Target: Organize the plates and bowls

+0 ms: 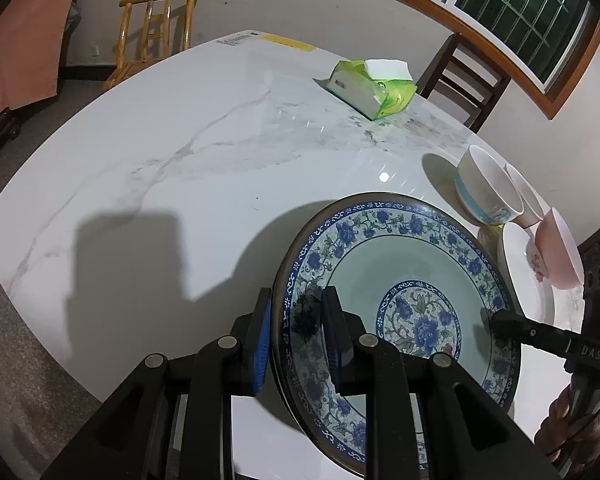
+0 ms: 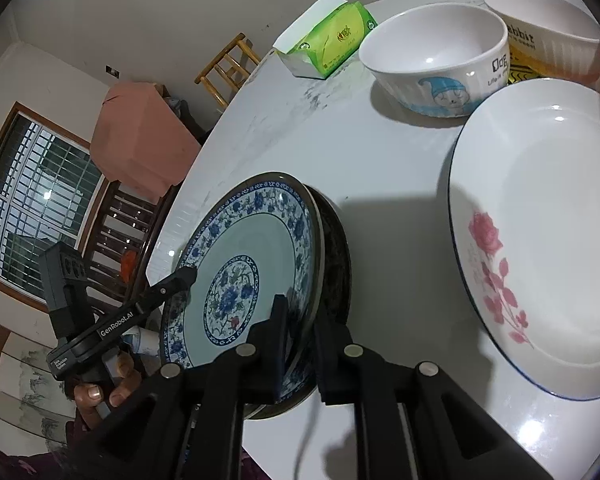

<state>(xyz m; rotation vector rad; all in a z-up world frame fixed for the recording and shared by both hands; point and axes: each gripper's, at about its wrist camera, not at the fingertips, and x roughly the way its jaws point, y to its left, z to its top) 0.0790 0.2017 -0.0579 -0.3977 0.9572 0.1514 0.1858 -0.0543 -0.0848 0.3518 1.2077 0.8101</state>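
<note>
Two grippers pinch the blue plate (image 1: 396,300), tipped up on the table (image 1: 160,152): the left gripper (image 1: 296,312) and the right gripper (image 2: 300,320) each squeeze its rim. Beside it, the rose plate (image 2: 540,240) and white bowl (image 2: 432,52) hold nothing. Only the left view shows a pink bowl (image 1: 556,252).

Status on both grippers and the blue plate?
Left gripper and right gripper both shut on blue floral plate, opposite rims. White rose plate and bowls close alongside.
</note>
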